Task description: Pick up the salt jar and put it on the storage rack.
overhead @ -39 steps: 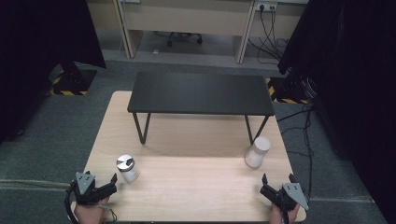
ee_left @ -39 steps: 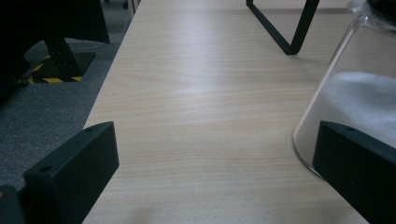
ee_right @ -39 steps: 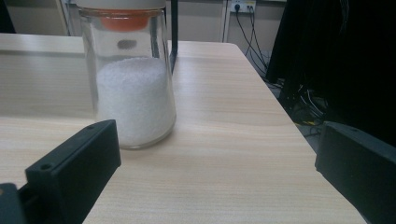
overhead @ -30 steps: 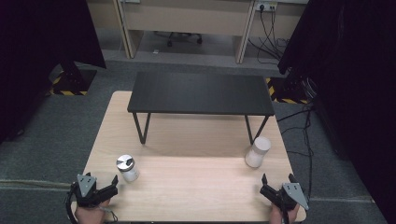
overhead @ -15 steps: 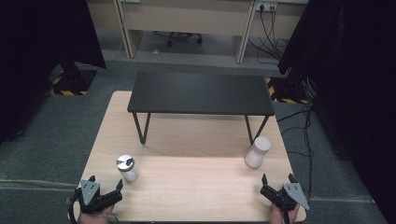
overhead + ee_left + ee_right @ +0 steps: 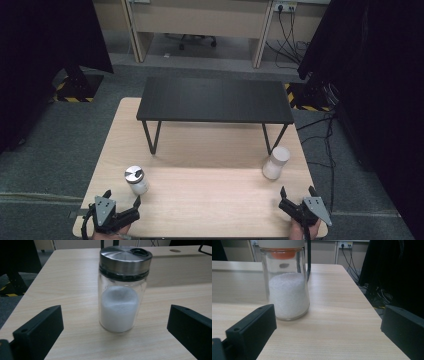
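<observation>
Nothing grasped yet — left gripper (image 6: pixel 121 206) gapes before the steel-capped jar (image 6: pixel 136 180); right gripper (image 6: pixel 297 197), open too, faces the white-capped jar (image 6: pixel 276 162).

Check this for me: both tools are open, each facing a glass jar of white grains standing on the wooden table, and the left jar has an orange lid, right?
Not quite. The left jar has a shiny metal lid, as the left gripper view shows. The rest holds: the left tool and right tool are open, and the right jar stands on the wooden table too.
</observation>
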Tool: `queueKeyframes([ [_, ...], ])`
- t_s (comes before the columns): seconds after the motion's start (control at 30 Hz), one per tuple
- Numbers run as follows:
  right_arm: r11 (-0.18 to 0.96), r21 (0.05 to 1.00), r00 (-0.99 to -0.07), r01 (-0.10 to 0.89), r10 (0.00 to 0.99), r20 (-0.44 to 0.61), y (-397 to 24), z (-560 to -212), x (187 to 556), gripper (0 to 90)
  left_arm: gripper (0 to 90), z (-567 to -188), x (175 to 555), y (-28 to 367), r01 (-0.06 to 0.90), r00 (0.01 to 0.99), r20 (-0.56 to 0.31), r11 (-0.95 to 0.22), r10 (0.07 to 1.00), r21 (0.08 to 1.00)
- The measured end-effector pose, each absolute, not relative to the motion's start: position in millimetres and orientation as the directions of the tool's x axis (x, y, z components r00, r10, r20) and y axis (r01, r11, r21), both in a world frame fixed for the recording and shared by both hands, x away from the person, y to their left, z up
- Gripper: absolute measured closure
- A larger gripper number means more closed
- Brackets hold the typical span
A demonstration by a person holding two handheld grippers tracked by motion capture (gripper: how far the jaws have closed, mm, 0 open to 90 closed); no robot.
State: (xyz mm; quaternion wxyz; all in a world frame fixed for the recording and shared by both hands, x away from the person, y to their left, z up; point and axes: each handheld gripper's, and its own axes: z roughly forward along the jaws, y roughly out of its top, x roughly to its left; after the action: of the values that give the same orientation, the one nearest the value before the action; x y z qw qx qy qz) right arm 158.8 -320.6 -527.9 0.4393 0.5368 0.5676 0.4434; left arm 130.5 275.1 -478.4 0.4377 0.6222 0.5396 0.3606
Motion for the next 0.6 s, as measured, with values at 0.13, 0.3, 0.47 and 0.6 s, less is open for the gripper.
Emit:
queueKeyframes([
  [0.13, 0.029, 0.976, -0.041, 0.217, 0.999, -0.020, -321, -528, 158, 0.3, 0.0, -479, 133, 270, 0.358, 0.162, -0.027, -0.033, 0.986, 0.933],
  [0.3, 0.028, 0.976, -0.042, 0.216, 0.999, -0.019, -322, -529, 158, 0.3, 0.0, -478, 138, 263, 0.364, 0.165, -0.026, -0.037, 0.986, 0.931],
  [0.47, 0.031, 0.976, -0.044, 0.216, 0.999, -0.022, -322, -529, 158, 0.3, 0.3, -477, 145, 257, 0.363, 0.169, -0.029, -0.034, 0.985, 0.931],
  [0.6, 0.031, 0.976, -0.046, 0.216, 0.999, -0.022, -322, -529, 158, 0.3, 1.0, -477, 148, 253, 0.359, 0.164, -0.030, -0.031, 0.986, 0.933],
])
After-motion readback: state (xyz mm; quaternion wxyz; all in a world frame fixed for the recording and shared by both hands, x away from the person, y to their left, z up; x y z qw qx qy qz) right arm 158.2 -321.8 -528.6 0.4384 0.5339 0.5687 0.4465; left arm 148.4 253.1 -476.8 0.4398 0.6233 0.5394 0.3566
